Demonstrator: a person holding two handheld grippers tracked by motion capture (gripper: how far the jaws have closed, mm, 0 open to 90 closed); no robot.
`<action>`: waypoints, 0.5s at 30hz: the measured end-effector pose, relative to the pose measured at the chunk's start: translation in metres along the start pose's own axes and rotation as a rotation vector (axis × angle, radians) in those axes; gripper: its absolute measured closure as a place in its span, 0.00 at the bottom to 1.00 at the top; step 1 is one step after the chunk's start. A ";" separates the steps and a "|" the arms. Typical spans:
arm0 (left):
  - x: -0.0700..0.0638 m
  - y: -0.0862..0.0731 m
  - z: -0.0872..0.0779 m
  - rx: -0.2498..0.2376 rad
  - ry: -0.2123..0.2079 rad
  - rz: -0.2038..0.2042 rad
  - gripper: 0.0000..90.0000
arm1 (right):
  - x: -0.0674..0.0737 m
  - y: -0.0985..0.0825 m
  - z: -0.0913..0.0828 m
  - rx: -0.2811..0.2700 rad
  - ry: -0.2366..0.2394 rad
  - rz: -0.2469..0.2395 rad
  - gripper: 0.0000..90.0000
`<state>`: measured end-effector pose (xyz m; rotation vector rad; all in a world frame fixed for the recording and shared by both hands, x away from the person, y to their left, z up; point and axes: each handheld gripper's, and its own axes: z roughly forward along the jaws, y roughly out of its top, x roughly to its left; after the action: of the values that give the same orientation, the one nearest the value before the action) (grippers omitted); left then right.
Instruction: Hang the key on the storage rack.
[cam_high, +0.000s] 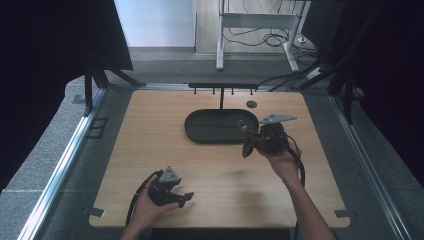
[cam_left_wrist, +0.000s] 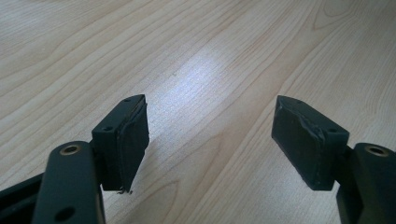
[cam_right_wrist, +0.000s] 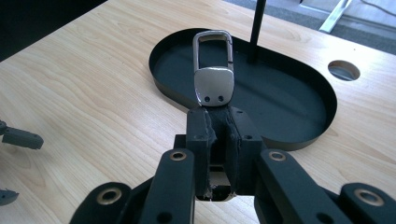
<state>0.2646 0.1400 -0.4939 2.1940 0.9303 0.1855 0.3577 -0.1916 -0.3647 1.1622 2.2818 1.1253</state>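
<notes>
- The right gripper (cam_right_wrist: 219, 122) is clamped on a metal key-chain clasp (cam_right_wrist: 214, 70), its pads pinching the strap end below the clasp's solid silver plate, so the open carabiner loop sticks out past the fingertips.
- In the right gripper view the clasp hangs over the near rim of the black oval tray (cam_right_wrist: 299, 140), loop pointing toward the thin black post (cam_right_wrist: 256, 32) that rises from the tray.
- In the high view the right gripper (cam_high: 246, 137) sits at the tray's right end, and the post carries a crossbar with small hooks (cam_high: 222, 88) along the far edge of the wooden table (cam_high: 150, 135).
- The left gripper (cam_left_wrist: 210, 135) has its jaws spread wide with nothing between them, low over bare wood; in the high view it rests at the near left (cam_high: 186, 198).
- Handling, as a judgement: the clasp looks small, light and rigid, with polished faces that could slip or swivel between the pads.
- Holding it by the strap end leaves the loop free, which suits slipping it over a hook; a grip on the loop itself would block the opening.
- The risk I see is the clasp pivoting sideways if it bumps the post or the tray's rim.
</notes>
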 end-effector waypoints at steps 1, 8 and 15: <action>0.000 0.000 0.000 0.000 -0.001 0.000 0.31 | -0.001 0.000 0.001 0.002 0.002 0.004 0.89; 0.000 0.000 0.001 0.006 -0.001 0.000 0.31 | -0.008 0.002 0.003 0.000 -0.009 0.024 0.89; -0.001 0.000 0.000 0.000 -0.012 -0.001 0.31 | -0.014 0.010 0.006 -0.018 -0.036 0.036 0.89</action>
<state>0.2642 0.1389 -0.4937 2.1920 0.9253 0.1716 0.3750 -0.1963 -0.3619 1.2108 2.2275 1.1265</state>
